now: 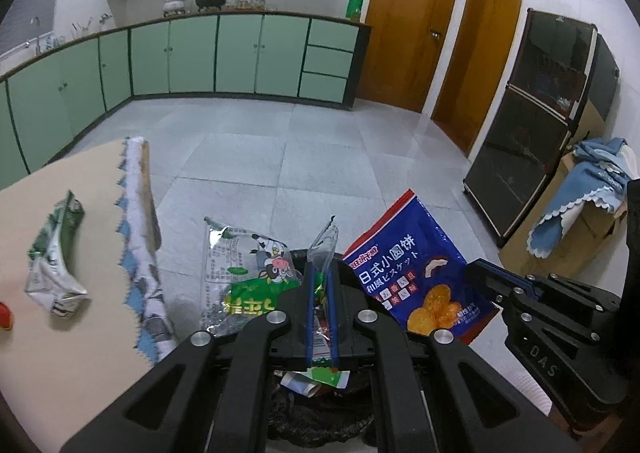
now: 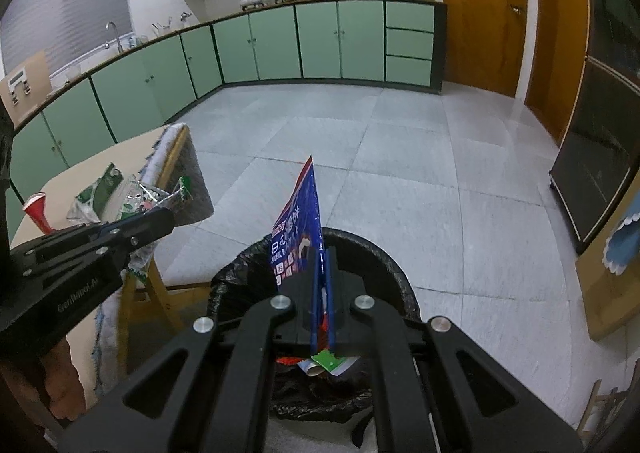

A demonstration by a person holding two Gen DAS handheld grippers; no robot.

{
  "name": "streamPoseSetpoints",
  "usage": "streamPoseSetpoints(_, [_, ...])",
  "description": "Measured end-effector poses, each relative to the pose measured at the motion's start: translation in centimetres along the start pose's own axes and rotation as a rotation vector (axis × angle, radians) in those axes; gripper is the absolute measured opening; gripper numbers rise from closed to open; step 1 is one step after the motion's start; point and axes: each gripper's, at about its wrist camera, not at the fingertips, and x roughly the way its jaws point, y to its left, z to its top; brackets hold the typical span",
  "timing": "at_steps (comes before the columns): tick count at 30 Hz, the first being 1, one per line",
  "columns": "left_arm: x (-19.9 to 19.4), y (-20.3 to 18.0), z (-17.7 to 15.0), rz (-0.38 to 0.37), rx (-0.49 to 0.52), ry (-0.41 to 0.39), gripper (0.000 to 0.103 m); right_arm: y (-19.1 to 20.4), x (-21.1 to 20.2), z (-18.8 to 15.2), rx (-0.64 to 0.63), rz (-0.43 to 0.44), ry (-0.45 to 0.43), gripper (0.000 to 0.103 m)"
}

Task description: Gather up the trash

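Note:
My left gripper (image 1: 321, 317) is shut on a clear snack wrapper (image 1: 324, 249) with green print, held above the black-lined trash bin (image 1: 320, 413). A cow-print clear and green wrapper (image 1: 248, 273) hangs beside it. My right gripper (image 2: 323, 305) is shut on a blue biscuit bag (image 2: 298, 229), which also shows in the left wrist view (image 1: 416, 269), above the bin (image 2: 384, 253). Wrappers (image 2: 330, 363) lie inside the bin. A crumpled green and white carton (image 1: 56, 253) lies on the beige table (image 1: 80, 333); it also shows in the right wrist view (image 2: 100, 193).
A red cup (image 2: 36, 209) stands on the table near a patterned cloth (image 1: 140, 237) draped over its edge. Green cabinets (image 1: 240, 53) line the far wall. A dark glass cabinet (image 1: 540, 125) and a cardboard box with blue cloth (image 1: 580, 205) stand right. Wooden doors (image 1: 408, 21) are behind.

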Motion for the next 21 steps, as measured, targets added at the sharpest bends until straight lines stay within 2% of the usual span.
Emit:
streamPoseSetpoints(10, [2.8, -0.2, 0.2, -0.008, 0.007, 0.052, 0.007, -1.3, 3.3, 0.3, 0.036, -0.003, 0.065, 0.007])
streamPoseSetpoints(13, [3.5, 0.0, 0.1, -0.023, -0.009, 0.074, 0.02, -1.7, 3.7, 0.1, 0.045, -0.008, 0.071, 0.01])
streamPoseSetpoints(15, [3.6, 0.0, 0.3, -0.03, -0.018, 0.076, 0.035, -1.8, 3.7, 0.1, 0.052, -0.009, 0.067, 0.016])
streamPoseSetpoints(18, [3.5, 0.1, 0.4, -0.048, -0.024, 0.077, 0.047, -2.0, 3.6, 0.1, 0.059, -0.007, 0.062, 0.019])
streamPoseSetpoints(21, [2.9, 0.4, 0.4, -0.058, -0.023, 0.073, 0.054, -2.1, 3.3, 0.3, 0.066, -0.002, 0.049, 0.019])
